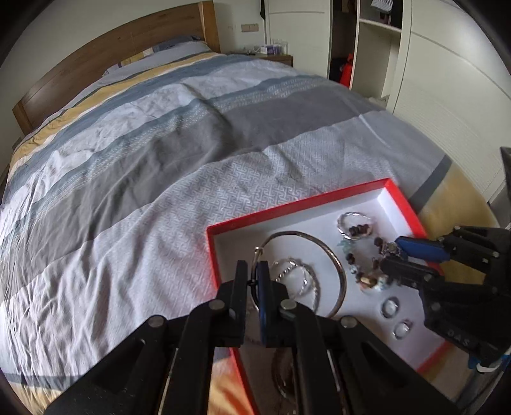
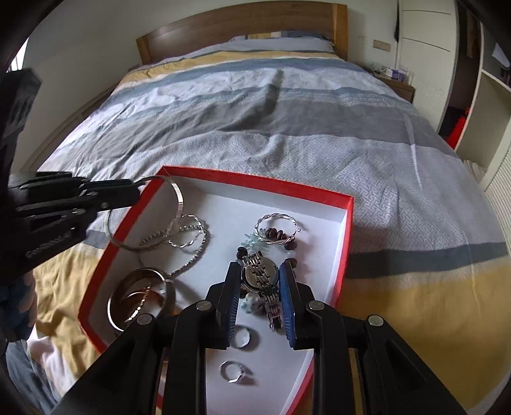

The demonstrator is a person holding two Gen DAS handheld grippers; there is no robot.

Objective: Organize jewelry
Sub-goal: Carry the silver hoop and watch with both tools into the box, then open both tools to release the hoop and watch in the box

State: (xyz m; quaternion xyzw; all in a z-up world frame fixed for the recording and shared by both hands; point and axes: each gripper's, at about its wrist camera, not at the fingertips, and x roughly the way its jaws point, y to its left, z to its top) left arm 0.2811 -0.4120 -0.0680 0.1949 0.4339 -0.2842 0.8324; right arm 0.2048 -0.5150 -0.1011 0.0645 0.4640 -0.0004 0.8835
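A red tray point(image 1: 297, 203) with a white inside lies on the bed and holds jewelry; it also shows in the right wrist view point(image 2: 255, 180). My left gripper point(image 1: 252, 273) is shut on a large thin silver bangle point(image 1: 338, 258), lifting one side at the tray's left rim; the bangle also shows in the right wrist view point(image 2: 177, 194). My right gripper point(image 2: 259, 276) is shut on a silver watch point(image 2: 260, 274), over a beaded bracelet point(image 2: 276, 235). Twisted silver hoops point(image 2: 188, 233), wide bangles point(image 2: 140, 292) and two rings point(image 2: 241, 338) lie in the tray.
The bed has a striped grey, blue and yellow cover point(image 1: 159, 143) and a wooden headboard point(image 2: 242, 22). A nightstand point(image 1: 274, 56) stands by the far side. An open wardrobe point(image 1: 367, 48) is at the right.
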